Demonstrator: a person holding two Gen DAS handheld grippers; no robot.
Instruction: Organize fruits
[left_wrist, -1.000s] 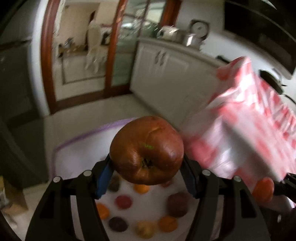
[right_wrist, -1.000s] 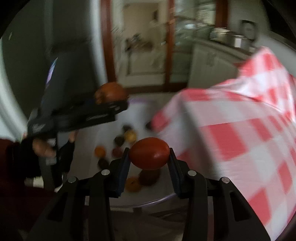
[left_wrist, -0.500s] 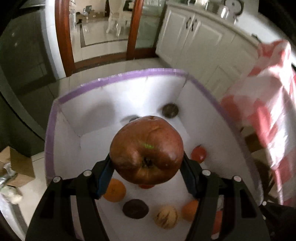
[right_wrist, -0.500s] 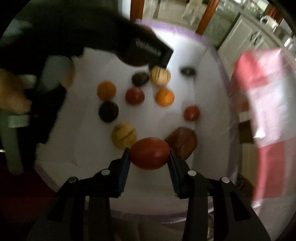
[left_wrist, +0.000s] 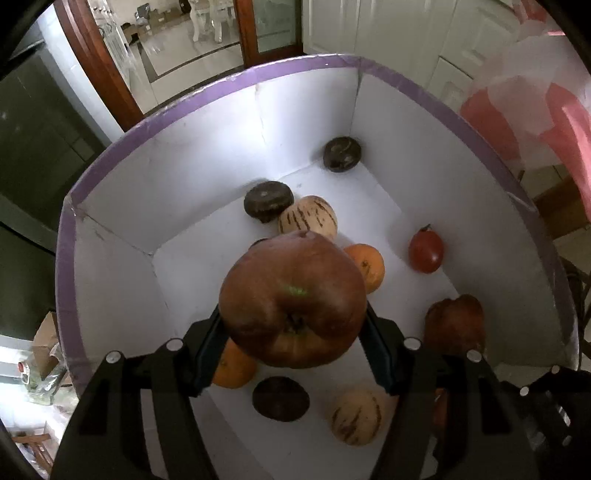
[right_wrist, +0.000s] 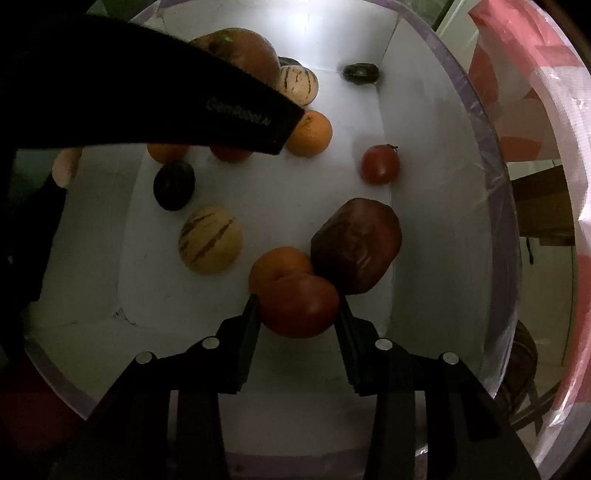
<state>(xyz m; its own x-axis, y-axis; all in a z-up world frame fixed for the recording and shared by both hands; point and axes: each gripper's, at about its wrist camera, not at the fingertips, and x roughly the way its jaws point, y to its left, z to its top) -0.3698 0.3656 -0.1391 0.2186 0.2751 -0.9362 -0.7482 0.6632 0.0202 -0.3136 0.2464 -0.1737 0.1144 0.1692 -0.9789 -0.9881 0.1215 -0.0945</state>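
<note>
My left gripper (left_wrist: 293, 325) is shut on a large brown-red apple (left_wrist: 291, 299) and holds it over a white box with a purple rim (left_wrist: 295, 66). My right gripper (right_wrist: 297, 308) is shut on a red tomato (right_wrist: 299, 306), low inside the same box (right_wrist: 495, 177), close to an orange (right_wrist: 277, 267) and a dark red apple (right_wrist: 356, 245). Several fruits lie on the box floor: striped melons (left_wrist: 308, 219) (right_wrist: 210, 240), oranges (left_wrist: 367, 267), dark round fruits (left_wrist: 267, 201), a tomato (left_wrist: 424, 251). The left gripper's black body (right_wrist: 147, 92) crosses the right wrist view.
A red-and-white checked cloth (left_wrist: 535, 103) (right_wrist: 535, 110) hangs right of the box. White cabinets (left_wrist: 388, 33) and a wood-framed doorway (left_wrist: 258, 26) stand beyond it. Cardboard and clutter (left_wrist: 40, 354) lie on the floor at the left.
Both grippers have moved from beside the checked cloth to over the box and lowered toward its floor, each still holding its fruit.
</note>
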